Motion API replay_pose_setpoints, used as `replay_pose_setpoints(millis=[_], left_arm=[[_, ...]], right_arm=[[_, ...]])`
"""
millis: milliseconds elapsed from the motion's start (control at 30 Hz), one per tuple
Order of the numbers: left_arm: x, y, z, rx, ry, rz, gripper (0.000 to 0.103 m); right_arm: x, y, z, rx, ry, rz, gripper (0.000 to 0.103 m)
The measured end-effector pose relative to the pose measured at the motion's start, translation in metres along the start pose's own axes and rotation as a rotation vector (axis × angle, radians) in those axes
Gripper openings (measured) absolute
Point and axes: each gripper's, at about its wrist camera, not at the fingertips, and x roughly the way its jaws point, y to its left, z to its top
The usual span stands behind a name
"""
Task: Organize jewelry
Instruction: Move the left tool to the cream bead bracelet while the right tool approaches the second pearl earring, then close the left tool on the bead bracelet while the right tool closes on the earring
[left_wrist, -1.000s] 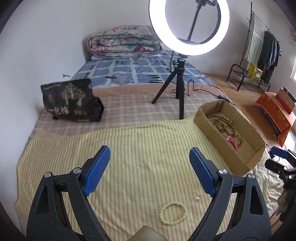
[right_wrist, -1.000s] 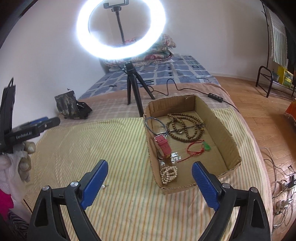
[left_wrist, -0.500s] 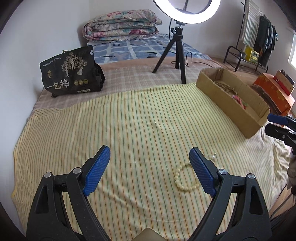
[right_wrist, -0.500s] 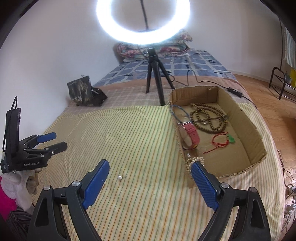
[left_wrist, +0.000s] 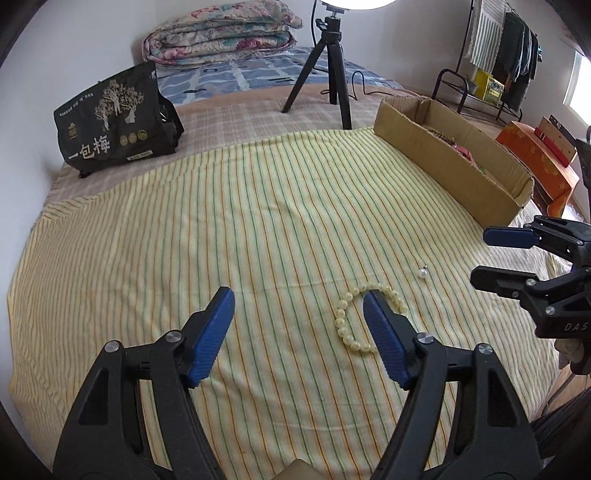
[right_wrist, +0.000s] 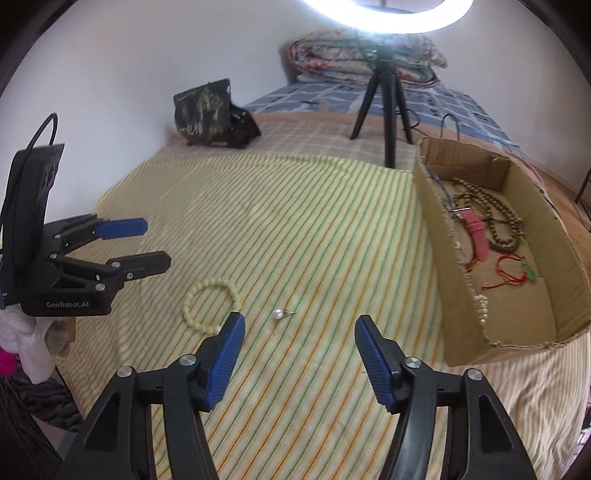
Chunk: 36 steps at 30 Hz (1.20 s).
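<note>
The striped yellow sheet (left_wrist: 229, 229) fills the middle of both views and lies mostly bare, with wide free room across its left and centre in the left wrist view. Its far edge meets a checked blanket (left_wrist: 240, 114) toward the top of the frame, where a black printed bag (left_wrist: 114, 122) leans near the white wall at upper left and a black tripod (left_wrist: 332, 62) stands at upper centre. A cardboard box (right_wrist: 561, 258) sits at the right edge of the sheet; in the right wrist view it holds brown beads (right_wrist: 495, 210), a pink watch (right_wrist: 478, 236) and a red cord (right_wrist: 513, 273). The cream bead bracelet (left_wrist: 347, 321) lies flat on the sheet at lower centre right, and a small pearl earring (right_wrist: 277, 314) lies just beside it, apart from it. The left claw (left_wrist: 297, 328) is closing with nothing pressed between its blue pads; its right pad overlaps the bracelet in the picture, and whether it touches I cannot tell. The right claw (right_wrist: 297, 354) is also closing, empty, low in its frame with the earring just above the gap. A clothes rack (left_wrist: 498, 48) and an orange box (left_wrist: 535, 162) stand at the upper right on the wooden floor.
</note>
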Motion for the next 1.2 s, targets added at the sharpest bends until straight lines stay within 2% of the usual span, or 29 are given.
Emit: replay_pose_setpoints(millis=[33,100,200,333,500,567,867,1200], left_arm=[[0.002,-0.001,-0.001,0.007,0.009,-0.001,0.066],[0.006,-0.002,-0.002,0.012,0.019,-0.009,0.065],[0.013,-0.003,-0.005,0.003,0.034,-0.020,0.064],[0.022,-0.008,-0.010,0.015,0.062,-0.036,0.053],[0.031,-0.012,-0.013,0.013,0.085,-0.053,0.052],[0.033,-0.013,-0.013,0.015,0.092,-0.058,0.046],[0.043,-0.011,-0.011,0.009,0.101,-0.046,0.046],[0.048,-0.010,-0.012,0.009,0.097,-0.073,0.043]], right_arm=[[0.003,0.002,0.000,-0.009,0.005,0.002,0.063],[0.008,0.004,-0.002,-0.030,0.014,0.013,0.062],[0.018,0.006,-0.003,-0.046,0.041,0.018,0.054],[0.029,0.006,-0.004,-0.054,0.071,0.027,0.045],[0.037,0.009,-0.003,-0.064,0.084,0.026,0.043],[0.040,0.009,-0.001,-0.065,0.086,0.027,0.040],[0.050,0.009,0.003,-0.057,0.094,0.022,0.033],[0.058,0.017,0.005,-0.089,0.103,0.007,0.028]])
